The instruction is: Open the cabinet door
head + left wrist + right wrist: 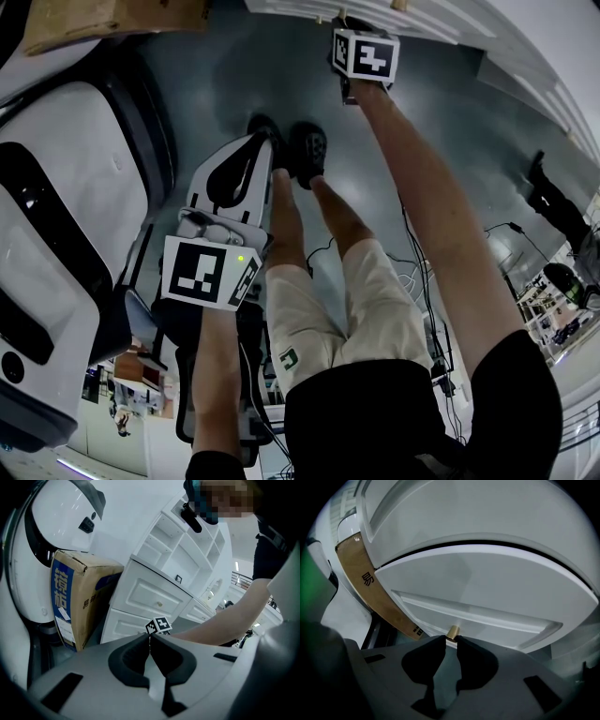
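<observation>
In the right gripper view a small brass knob (453, 631) sticks out of a white panelled cabinet door (487, 592). My right gripper (451, 639) has a dark fingertip on each side of the knob, both touching it. The head view shows that gripper's marker cube (366, 54) at the end of the outstretched arm, against the white cabinet (412, 19); its jaws are hidden there. My left gripper (150, 635) hangs back from the cabinet, shut with nothing between its tips. Its white body (225, 187) is at the left of the head view.
A cardboard box (75, 602) stands on the floor left of the white cabinet (150, 597), beside a large white rounded machine (56, 522). The person's legs and shoes (300, 150) stand on grey floor. Cables (422, 272) trail at the right.
</observation>
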Motion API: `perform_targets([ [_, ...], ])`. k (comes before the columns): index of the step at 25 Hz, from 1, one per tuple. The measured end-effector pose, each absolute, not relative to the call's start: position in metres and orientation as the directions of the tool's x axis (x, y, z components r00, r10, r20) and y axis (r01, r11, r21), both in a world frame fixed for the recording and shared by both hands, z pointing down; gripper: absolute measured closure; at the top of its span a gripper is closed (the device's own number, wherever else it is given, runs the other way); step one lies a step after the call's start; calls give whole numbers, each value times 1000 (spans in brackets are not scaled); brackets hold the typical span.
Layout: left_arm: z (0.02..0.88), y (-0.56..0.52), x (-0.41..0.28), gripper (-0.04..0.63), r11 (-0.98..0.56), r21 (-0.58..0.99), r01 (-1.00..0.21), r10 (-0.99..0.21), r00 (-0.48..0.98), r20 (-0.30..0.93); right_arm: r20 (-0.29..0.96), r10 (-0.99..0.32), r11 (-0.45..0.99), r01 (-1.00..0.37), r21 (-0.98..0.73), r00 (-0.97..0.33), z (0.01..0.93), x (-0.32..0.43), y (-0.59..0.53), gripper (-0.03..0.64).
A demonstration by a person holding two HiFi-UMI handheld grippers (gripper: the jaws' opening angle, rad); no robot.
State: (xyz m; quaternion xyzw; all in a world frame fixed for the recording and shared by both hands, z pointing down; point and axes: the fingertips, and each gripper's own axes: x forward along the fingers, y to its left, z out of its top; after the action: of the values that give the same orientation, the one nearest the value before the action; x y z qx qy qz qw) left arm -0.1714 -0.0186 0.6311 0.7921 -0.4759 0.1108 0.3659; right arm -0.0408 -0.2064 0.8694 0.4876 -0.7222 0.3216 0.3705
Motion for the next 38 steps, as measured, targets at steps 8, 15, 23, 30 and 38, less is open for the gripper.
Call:
perform_targets([
  [8,633,-17,-173,568,-282,469,-837,-669,521,529,851,-458,311,-943,-115,-255,870,-41,-192,522],
  [15,632,-17,-170,568,-283,469,-837,-666,523,531,857,-446,304,-944,-126,-258,871,-40,-175,523],
  [23,630,-13,-172,568,-289,473,-832,-661,531,531,866,-424,313,-940,-136,-266,870,-44,-145,523],
  [30,634,-8,-167,568,-287,475,-832,-654,533,537,863,-409,351,-924,-151,-296,873,-47,-118,526],
  [38,635,-5,-163,568,-285,471,-835,-648,530,547,886,-368,384,-914,-130,-281,881,-44,-72,598],
])
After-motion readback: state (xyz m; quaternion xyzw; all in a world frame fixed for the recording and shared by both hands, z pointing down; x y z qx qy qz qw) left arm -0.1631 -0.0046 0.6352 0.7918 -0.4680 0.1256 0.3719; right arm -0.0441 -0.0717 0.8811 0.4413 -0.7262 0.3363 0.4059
